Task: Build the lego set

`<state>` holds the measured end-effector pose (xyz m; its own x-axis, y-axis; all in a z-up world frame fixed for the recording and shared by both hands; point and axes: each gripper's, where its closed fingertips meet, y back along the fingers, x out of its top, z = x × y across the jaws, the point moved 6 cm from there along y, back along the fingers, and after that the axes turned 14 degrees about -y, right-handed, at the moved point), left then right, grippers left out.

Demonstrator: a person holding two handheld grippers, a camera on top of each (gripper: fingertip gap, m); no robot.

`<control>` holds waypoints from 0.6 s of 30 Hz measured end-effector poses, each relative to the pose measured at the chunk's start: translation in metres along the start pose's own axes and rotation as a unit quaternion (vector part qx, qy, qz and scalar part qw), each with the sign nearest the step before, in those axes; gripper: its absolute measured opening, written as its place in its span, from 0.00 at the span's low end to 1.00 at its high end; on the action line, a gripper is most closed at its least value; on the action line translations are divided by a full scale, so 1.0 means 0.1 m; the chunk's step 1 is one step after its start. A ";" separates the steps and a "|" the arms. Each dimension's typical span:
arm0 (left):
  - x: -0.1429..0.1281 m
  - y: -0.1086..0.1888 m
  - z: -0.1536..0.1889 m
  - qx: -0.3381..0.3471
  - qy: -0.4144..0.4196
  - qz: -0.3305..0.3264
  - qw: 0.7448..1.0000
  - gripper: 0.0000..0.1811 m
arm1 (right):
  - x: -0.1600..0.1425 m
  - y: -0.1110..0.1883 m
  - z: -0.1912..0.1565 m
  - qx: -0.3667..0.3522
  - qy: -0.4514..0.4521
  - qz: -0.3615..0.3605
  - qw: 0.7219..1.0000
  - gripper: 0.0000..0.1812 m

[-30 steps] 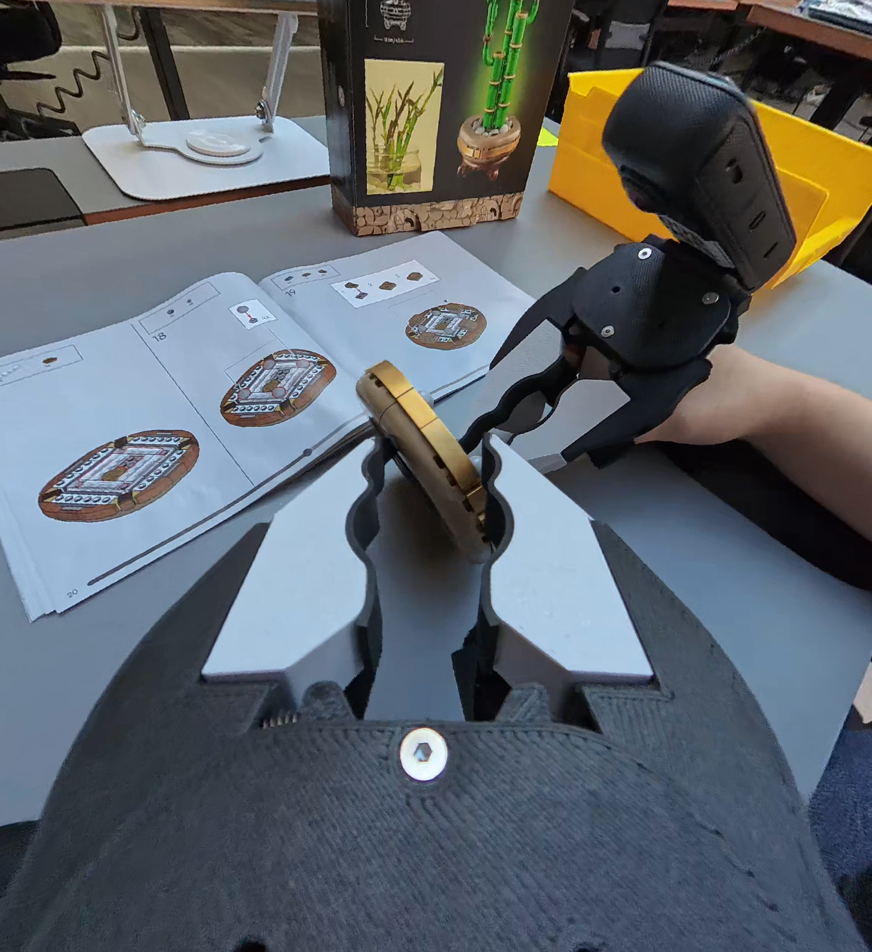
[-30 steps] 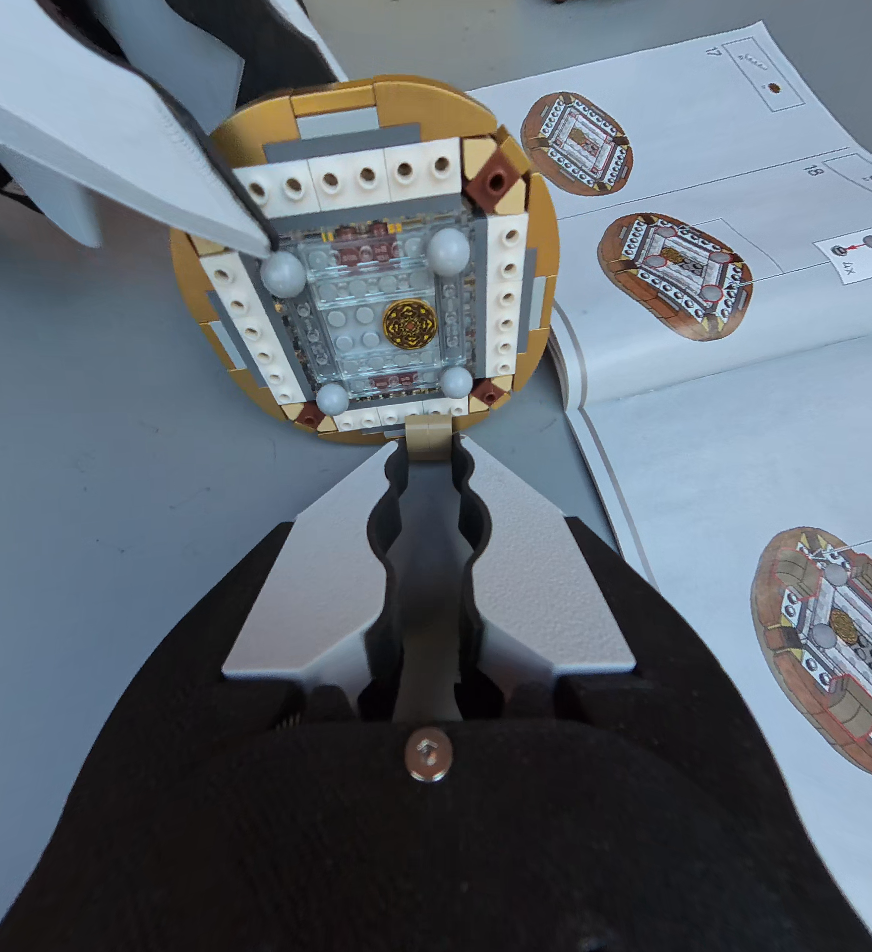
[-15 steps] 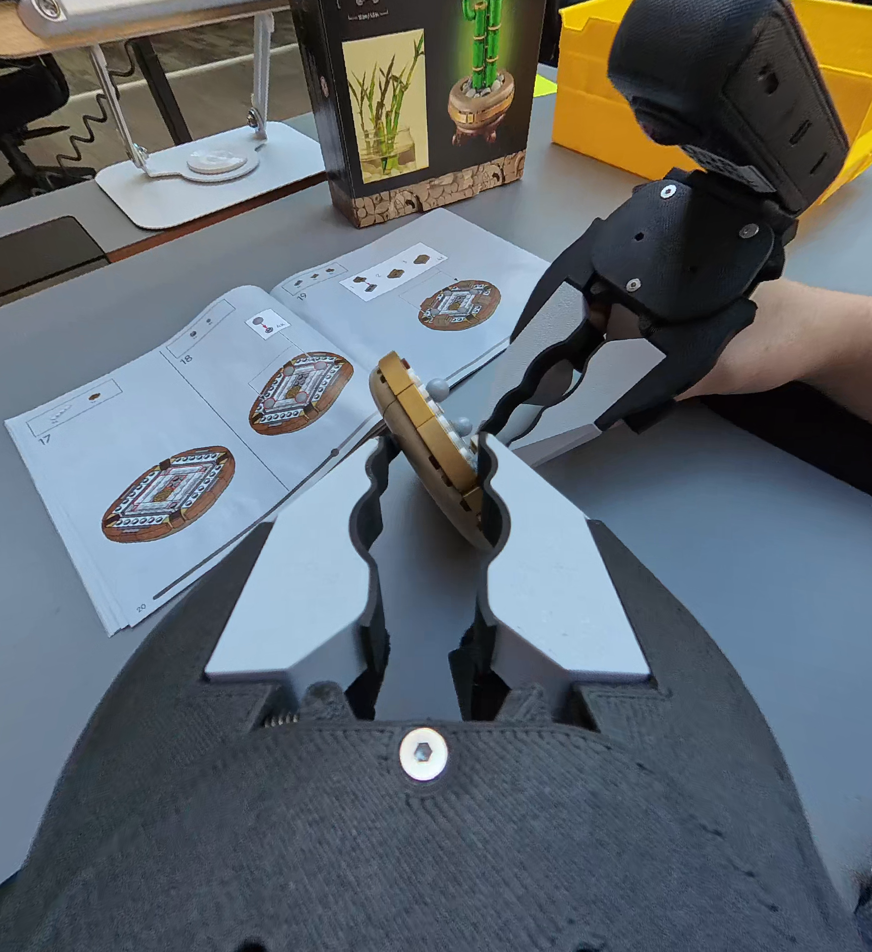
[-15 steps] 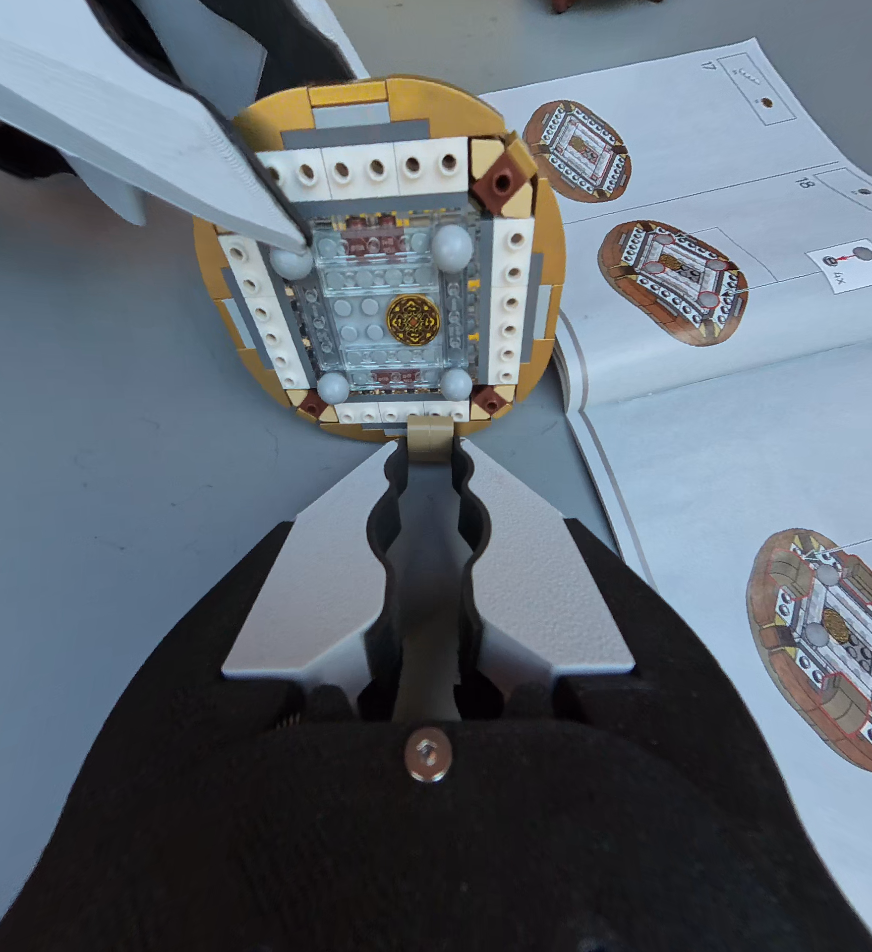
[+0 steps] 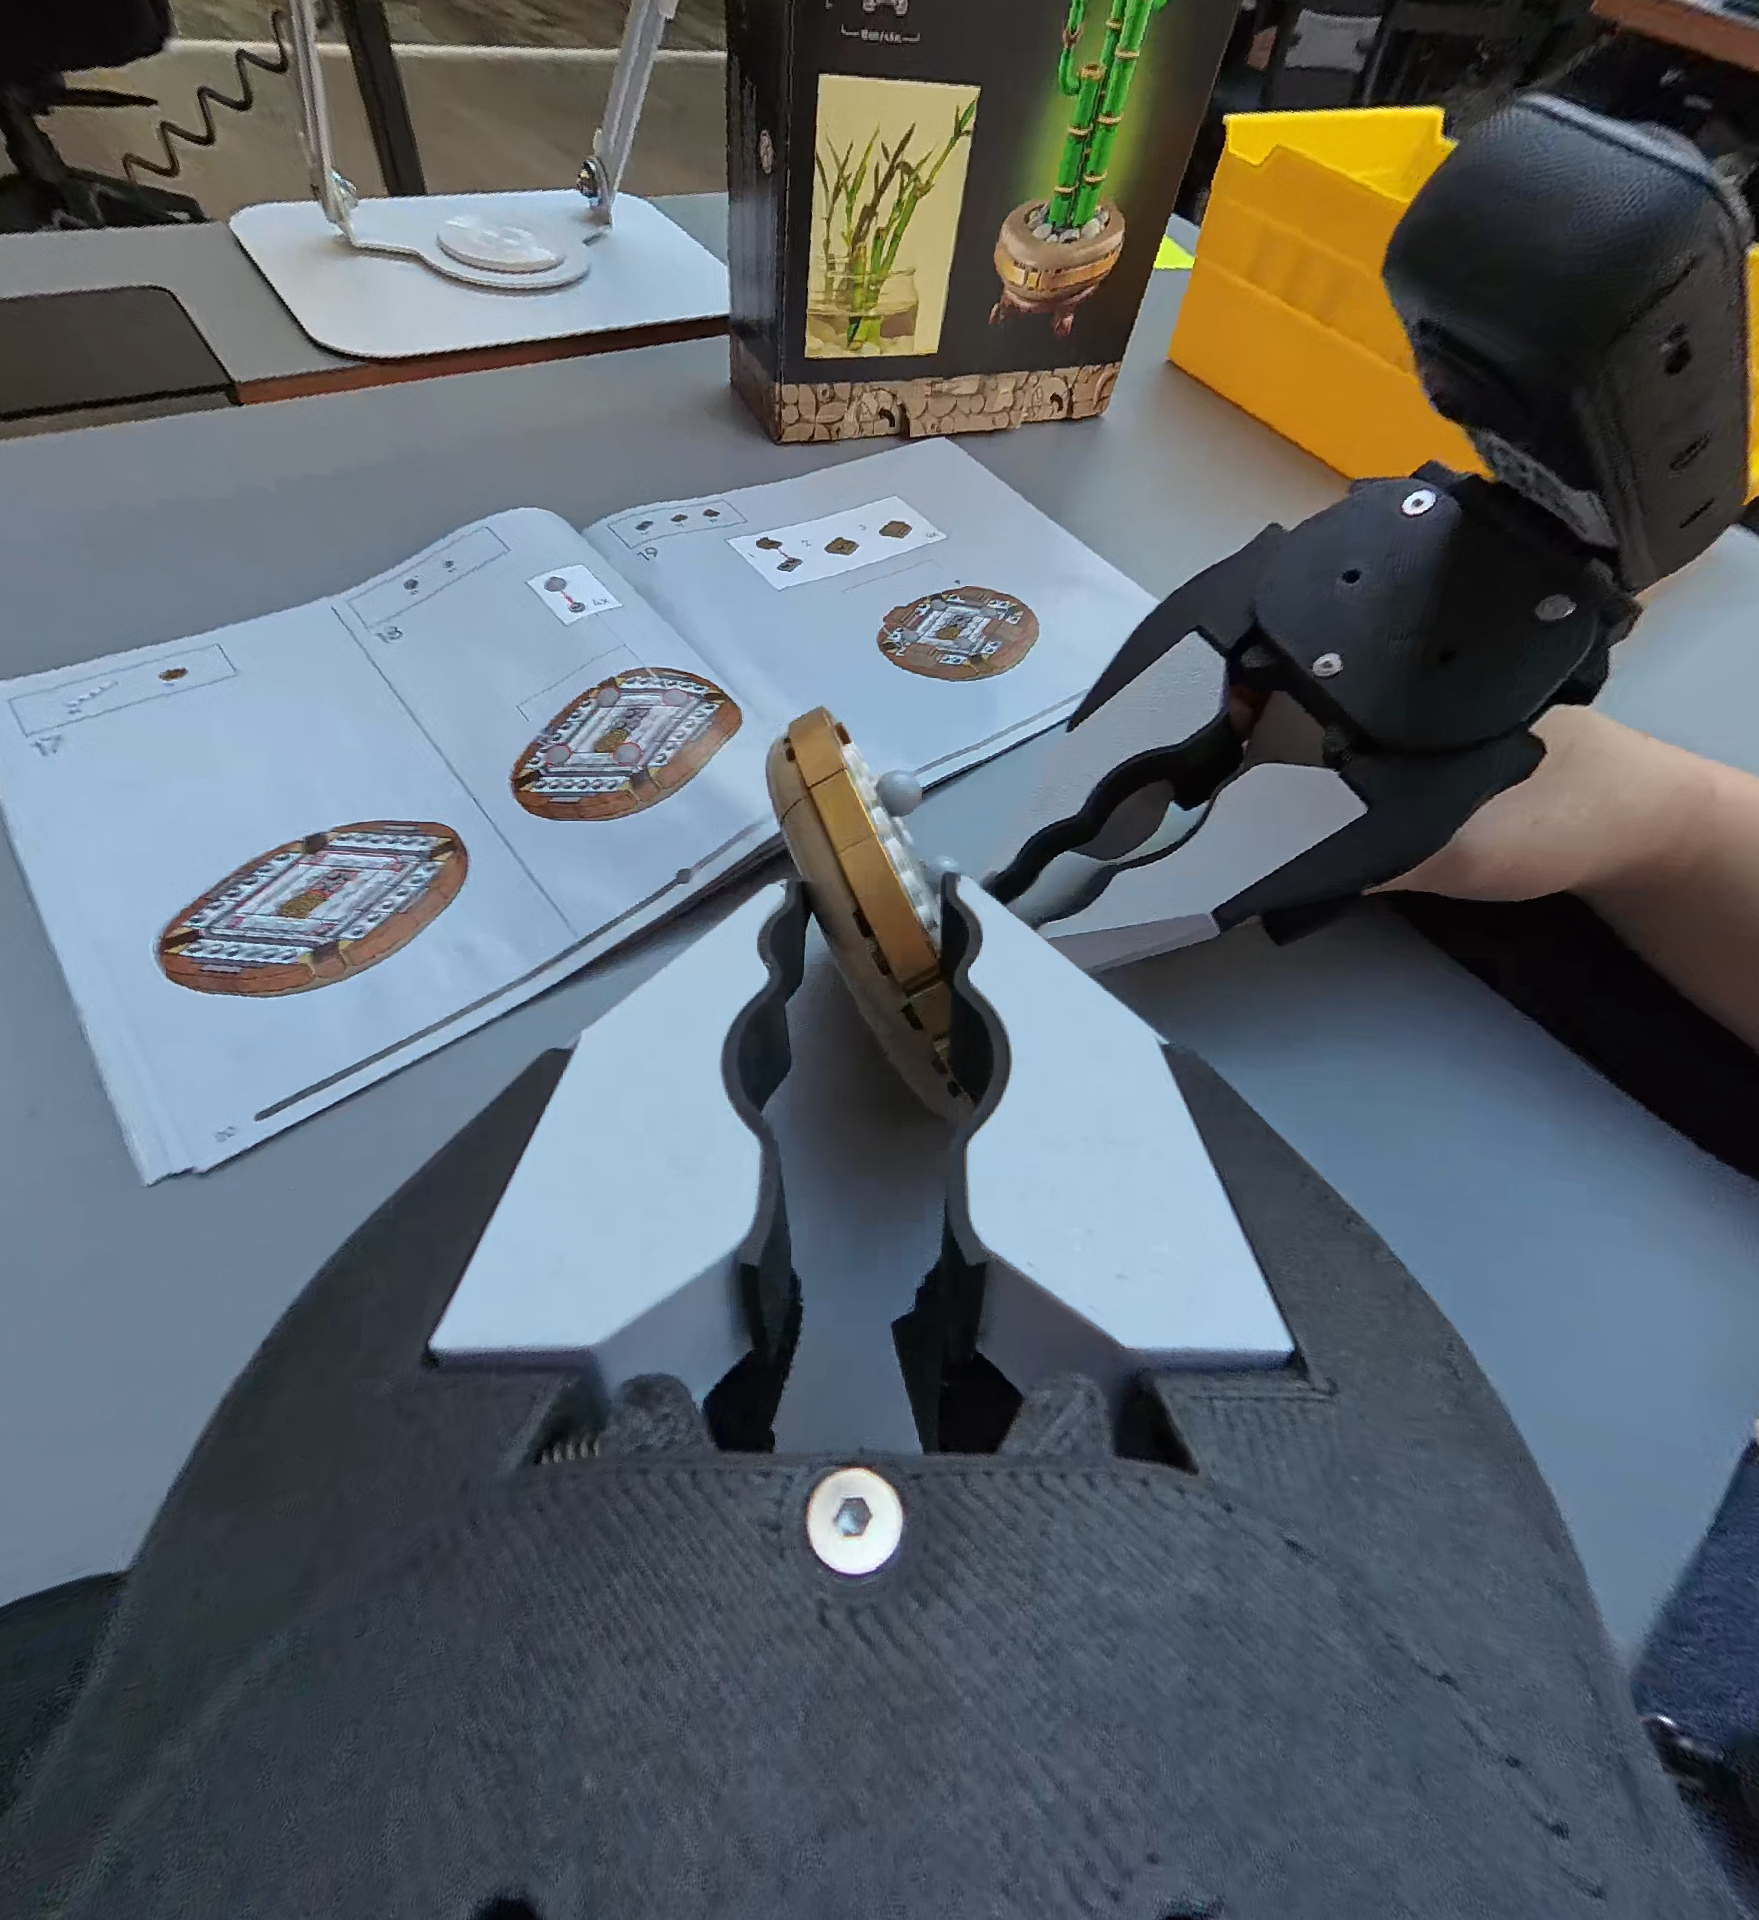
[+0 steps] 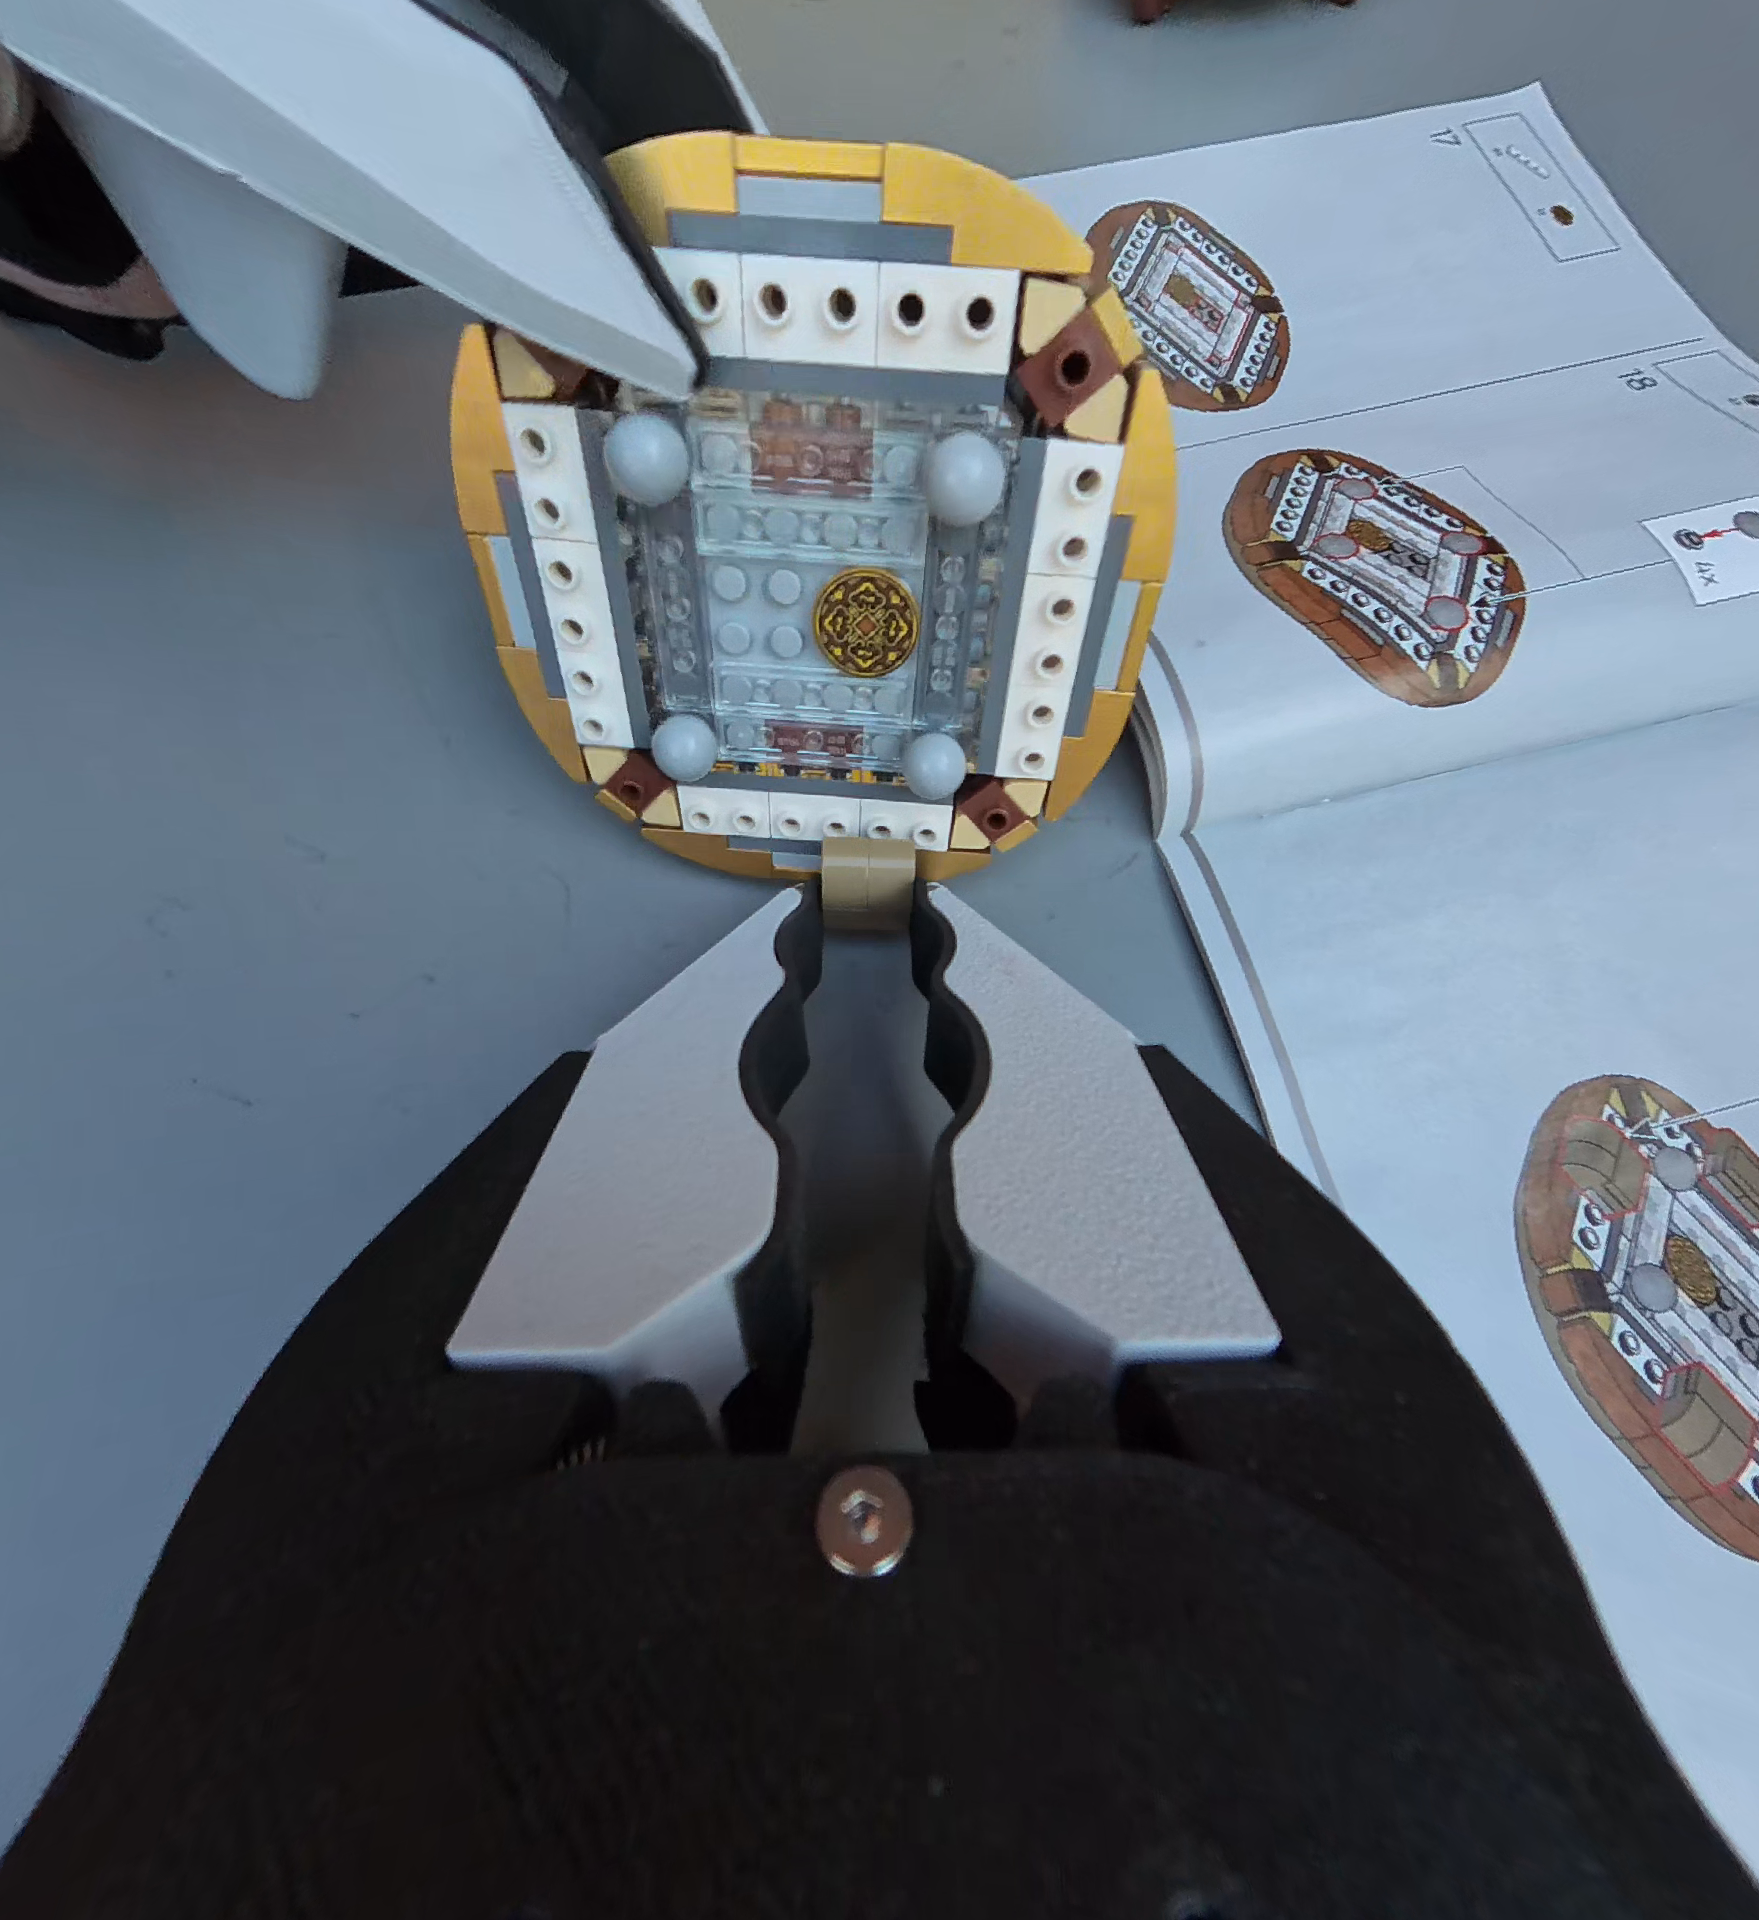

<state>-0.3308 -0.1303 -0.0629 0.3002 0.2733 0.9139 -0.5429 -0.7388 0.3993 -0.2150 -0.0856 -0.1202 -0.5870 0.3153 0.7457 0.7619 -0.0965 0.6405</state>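
Observation:
My left gripper [image 5: 875, 904] is shut on the round gold lego base [image 5: 854, 862] and holds it on edge above the table. In the right wrist view the base's studded face [image 6: 813, 582] is turned to the camera, showing white bricks, a clear middle, several grey balls and a gold round tile. My right gripper [image 6: 862, 899] is shut on a small tan piece [image 6: 862, 873], which sits against the base's lower rim. The right gripper also shows in the left wrist view [image 5: 1010, 899], its tips beside the base. One left finger [image 6: 501, 208] covers the base's upper left corner.
An open instruction booklet [image 5: 439, 748] lies on the grey table [image 5: 1426, 1091] beyond the base, and shows in the right wrist view [image 6: 1477, 883]. The set's box [image 5: 948, 208] stands behind it. A yellow bin [image 5: 1301, 270] is at the back right. A white stand base [image 5: 480, 260] is at the back left.
The base has turned a little squarer to the right gripper's camera. The left finger tip now sits at the base's upper left corner instead of by the grey ball. Both grips are unchanged.

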 end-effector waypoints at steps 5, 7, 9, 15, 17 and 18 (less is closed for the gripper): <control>0.00 -0.06 0.15 -0.103 0.107 -0.009 0.989 0.15 | 0.00 -0.01 0.00 0.004 -0.006 0.000 1.000 0.09; -0.01 -0.06 0.11 -0.103 0.116 -0.012 0.988 0.15 | 0.00 -0.01 0.00 0.004 -0.005 0.000 1.000 0.09; -0.01 -0.05 0.10 -0.114 0.136 -0.012 0.984 0.15 | 0.00 -0.01 0.00 0.005 -0.003 0.000 1.000 0.09; -0.03 -0.03 0.06 -0.132 0.168 -0.013 0.977 0.17 | 0.00 -0.01 -0.01 0.004 0.000 -0.001 1.000 0.09; -0.03 -0.03 0.06 -0.151 0.191 0.000 0.970 0.17 | 0.00 -0.01 -0.01 0.004 0.001 -0.001 1.000 0.09; -0.03 -0.04 0.06 -0.162 0.207 0.006 0.965 0.17 | 0.00 -0.01 -0.01 0.004 0.001 -0.001 1.000 0.09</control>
<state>-0.3254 -0.1319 -0.0673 -0.0104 0.5384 0.8426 -0.7805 -0.5311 0.3297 -0.2158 -0.0867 -0.1206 -0.5888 0.3133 0.7451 0.7630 -0.0887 0.6403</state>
